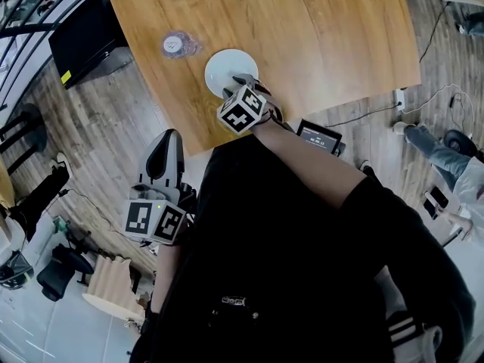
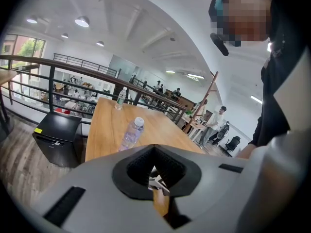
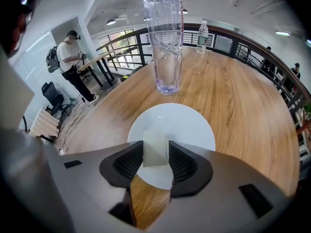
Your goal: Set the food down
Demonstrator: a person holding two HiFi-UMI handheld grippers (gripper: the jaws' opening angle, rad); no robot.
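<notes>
A pale, squarish block of food (image 3: 155,152) sits between the black pads of my right gripper (image 3: 155,147), which is shut on it. The block hangs just over the near half of a white plate (image 3: 189,125) on the wooden table (image 3: 243,110). From the head view the right gripper (image 1: 243,82) reaches over the plate (image 1: 223,65) near the table's front edge. My left gripper (image 1: 168,138) is off the table at the person's left side, jaws together and nothing in them; in its own view the left gripper (image 2: 154,149) points at the table end.
A clear plastic bottle (image 3: 167,42) stands just beyond the plate, and its top shows as a bottle (image 1: 178,44) in the head view. A second bottle (image 3: 203,30) is at the far end. A black cabinet (image 1: 87,32) flanks the table. A person (image 3: 73,57) stands at left.
</notes>
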